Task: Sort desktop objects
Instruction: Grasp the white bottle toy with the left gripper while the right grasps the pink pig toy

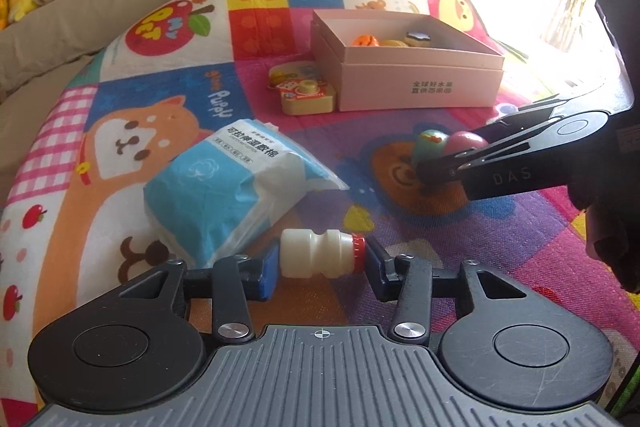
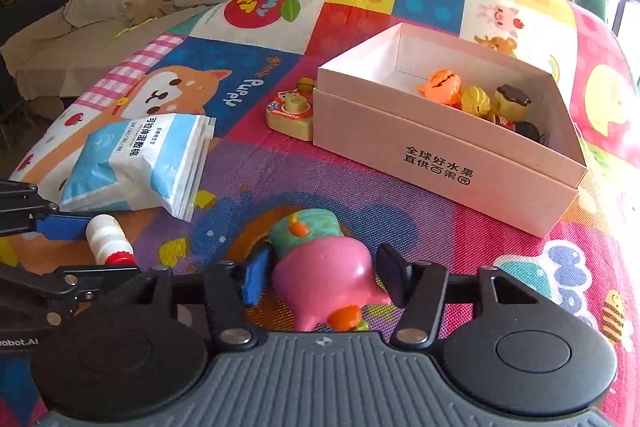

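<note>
Right now my left jaws [image 1: 322, 261] are clamped end to end on the small white bottle [image 1: 318, 255]: one blue pad sits on its base, the other on its red cap. It lies on its side on the play mat [image 1: 460, 247], directly between my left fingertips. I judge it light and stiff, a hard plastic shell with a waist in the middle. Held by the ends it could pivot or squirt out sideways, since cap and base are small, smooth faces; a grip across the waist would be surer.

My right jaws [image 2: 322, 279] straddle the pink toy [image 2: 324, 279] with the teal top, which lies tipped on the mat between them. The left pad looks pressed against its pink body; the right pad seems to touch too, though the fisheye edge leaves me unsure, so I can't say the hold is firm. The toy looks like glossy hard plastic, rounded and slippery, and light. Its widest pink bulge is where I would squeeze, not the tapering teal end.

Beyond both jaws, ahead and to the right, the pink box [image 2: 448, 163] stands open with several small toys already inside, well apart from either object.
</note>
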The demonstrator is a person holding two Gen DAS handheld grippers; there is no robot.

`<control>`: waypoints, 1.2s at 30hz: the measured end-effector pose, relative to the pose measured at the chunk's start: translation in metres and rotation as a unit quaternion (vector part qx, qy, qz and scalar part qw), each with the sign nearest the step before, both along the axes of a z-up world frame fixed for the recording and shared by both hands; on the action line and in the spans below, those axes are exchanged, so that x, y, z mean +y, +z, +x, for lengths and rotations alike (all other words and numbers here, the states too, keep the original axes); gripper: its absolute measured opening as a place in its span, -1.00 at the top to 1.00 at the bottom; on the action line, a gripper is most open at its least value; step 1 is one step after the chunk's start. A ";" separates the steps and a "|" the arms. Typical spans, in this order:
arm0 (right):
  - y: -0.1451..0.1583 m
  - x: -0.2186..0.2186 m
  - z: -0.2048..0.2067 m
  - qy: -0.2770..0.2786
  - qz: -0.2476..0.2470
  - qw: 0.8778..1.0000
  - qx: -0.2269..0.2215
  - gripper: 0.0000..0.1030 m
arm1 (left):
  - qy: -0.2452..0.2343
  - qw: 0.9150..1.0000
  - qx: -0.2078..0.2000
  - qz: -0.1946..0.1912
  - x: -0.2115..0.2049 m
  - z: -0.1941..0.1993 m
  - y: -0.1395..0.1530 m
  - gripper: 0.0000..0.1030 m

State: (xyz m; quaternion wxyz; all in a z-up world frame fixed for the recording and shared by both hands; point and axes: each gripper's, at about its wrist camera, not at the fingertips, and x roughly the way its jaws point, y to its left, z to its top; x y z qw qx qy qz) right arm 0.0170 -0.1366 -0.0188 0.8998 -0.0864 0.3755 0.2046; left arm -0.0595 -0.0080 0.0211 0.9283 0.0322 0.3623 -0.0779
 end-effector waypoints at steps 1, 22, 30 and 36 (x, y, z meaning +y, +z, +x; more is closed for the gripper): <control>0.003 -0.001 -0.003 0.000 0.002 1.000 0.006 0.03 | -0.003 1.000 -0.002 0.001 0.000 -0.002 0.002 0.06; 0.163 -0.099 0.027 -0.101 0.116 0.985 -0.082 0.04 | -0.099 0.980 -0.171 0.017 -0.082 0.132 0.108 0.05; 0.126 -0.084 0.097 -0.125 0.111 0.984 -0.061 -0.29 | -0.057 0.991 -0.118 -0.001 -0.045 0.154 0.077 -0.48; 0.095 -0.087 0.094 -0.144 0.097 0.984 -0.028 -0.34 | -0.025 0.996 -0.089 0.010 -0.003 0.095 0.046 -0.83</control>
